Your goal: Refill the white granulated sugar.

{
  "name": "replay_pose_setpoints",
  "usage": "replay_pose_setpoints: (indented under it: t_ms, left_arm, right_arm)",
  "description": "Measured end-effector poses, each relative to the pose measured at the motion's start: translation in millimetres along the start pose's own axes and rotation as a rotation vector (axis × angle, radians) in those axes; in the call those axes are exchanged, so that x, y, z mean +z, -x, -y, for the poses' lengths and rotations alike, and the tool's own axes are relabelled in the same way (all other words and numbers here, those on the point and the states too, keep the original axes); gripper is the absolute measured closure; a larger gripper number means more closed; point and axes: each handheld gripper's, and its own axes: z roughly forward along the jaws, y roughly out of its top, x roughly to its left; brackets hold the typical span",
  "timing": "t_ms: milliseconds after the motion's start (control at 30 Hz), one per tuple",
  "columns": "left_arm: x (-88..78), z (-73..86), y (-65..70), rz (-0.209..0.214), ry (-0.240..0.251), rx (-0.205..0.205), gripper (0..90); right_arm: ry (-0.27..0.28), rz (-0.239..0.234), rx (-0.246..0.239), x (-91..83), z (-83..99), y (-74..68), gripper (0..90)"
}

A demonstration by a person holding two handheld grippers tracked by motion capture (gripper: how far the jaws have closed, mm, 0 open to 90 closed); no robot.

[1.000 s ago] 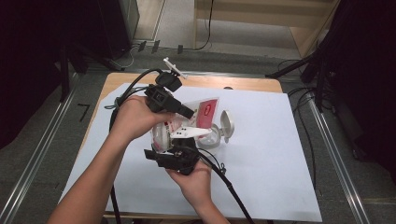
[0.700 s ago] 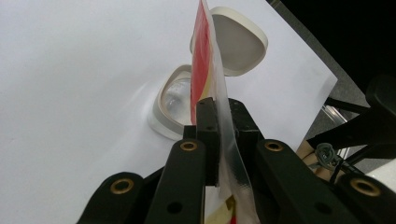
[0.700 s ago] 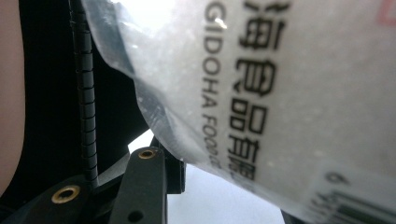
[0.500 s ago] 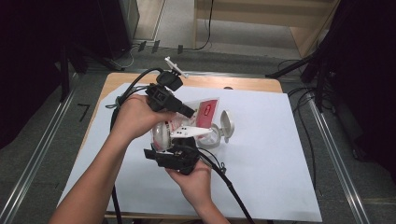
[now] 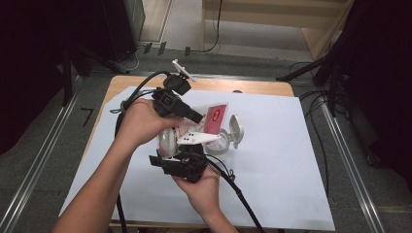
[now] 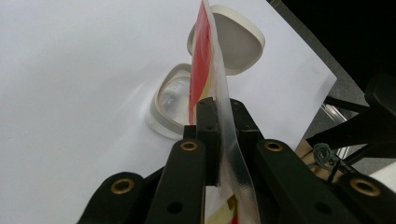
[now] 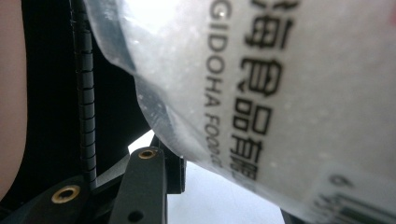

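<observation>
Over the white-covered worktop (image 5: 291, 160), the left gripper (image 6: 219, 135) pinches the top edge of a soft plastic salt pouch (image 6: 205, 60), held just above an open white container (image 6: 170, 100). The right gripper (image 7: 210, 177) clasps the pouch's bulging lower body. The pouch looks limp, slick and bottom-heavy, so I'd grip its flat seam and support the bottom.

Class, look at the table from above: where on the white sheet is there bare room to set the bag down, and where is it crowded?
Free: the white sheet right of the open container and its lid, out to the sheet's right edge; also the near left strip beside the forearm. Crowded: the middle, where both grippers hold the bag by the container, cables trailing.
</observation>
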Motion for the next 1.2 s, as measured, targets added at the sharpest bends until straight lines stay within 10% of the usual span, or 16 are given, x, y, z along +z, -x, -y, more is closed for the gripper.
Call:
replay_pose_setpoints:
  t_ms: [1200]
  left_arm:
    - [0.4,0.9,1.3,-0.001,0.010,0.005,86.2]
  right_arm:
    - [0.011,0.002,-0.002,0.8,1.4,-0.2,64.0]
